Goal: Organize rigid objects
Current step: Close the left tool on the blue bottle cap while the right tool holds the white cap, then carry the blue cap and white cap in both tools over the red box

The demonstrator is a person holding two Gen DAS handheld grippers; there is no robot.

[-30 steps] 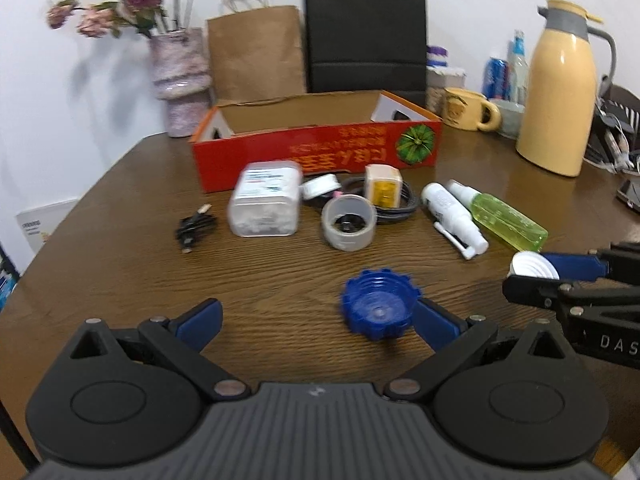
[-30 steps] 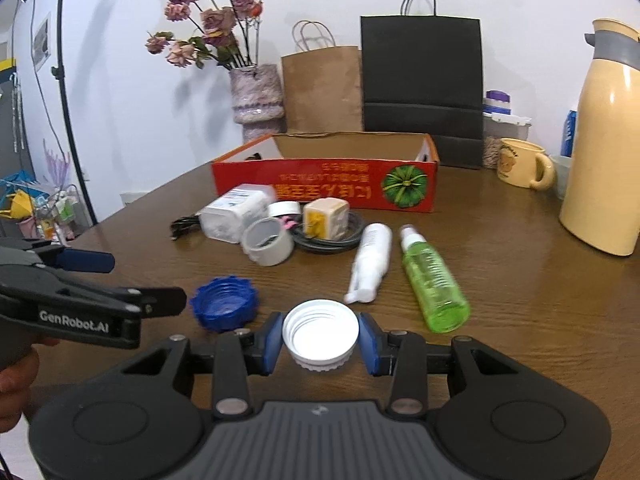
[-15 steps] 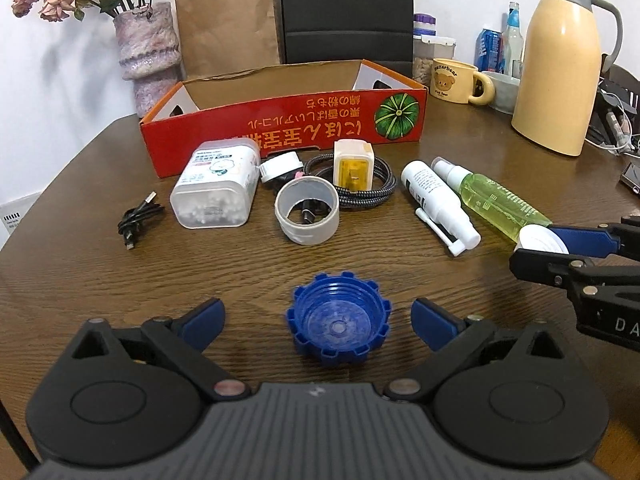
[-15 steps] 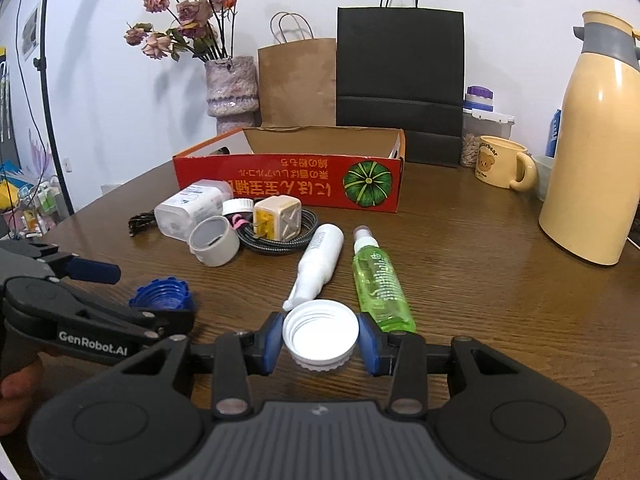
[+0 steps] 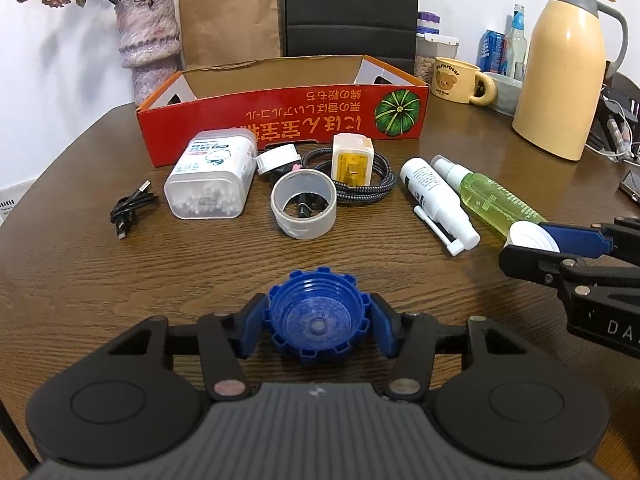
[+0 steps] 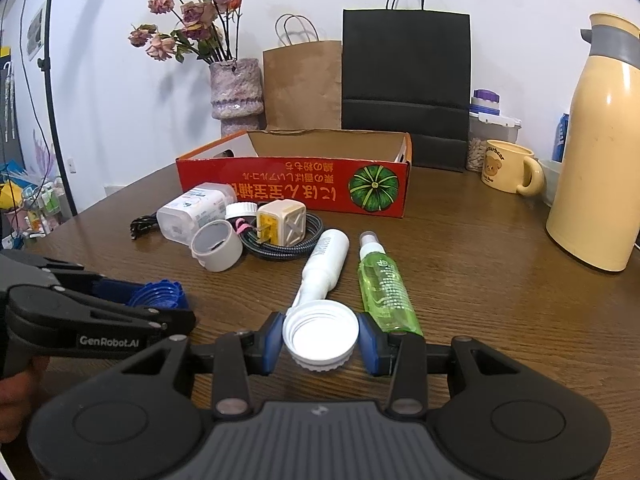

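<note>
Left hand-held gripper (image 5: 318, 326) marked "GenRobot.AI" just closed on blue cap (image 5: 318, 320), right hand-held gripper (image 6: 320, 338) gripping white cap (image 6: 320, 334)

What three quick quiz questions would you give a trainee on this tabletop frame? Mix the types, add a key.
1. True or false: the left claw has just been closing around the blue cap.
2. What does the right claw grip? A) green spray bottle B) white cap C) tape roll
3. Fill in: the red box stands ___ the cotton swab case.

Key: 1 true; 2 B, the white cap; 3 behind.
</note>
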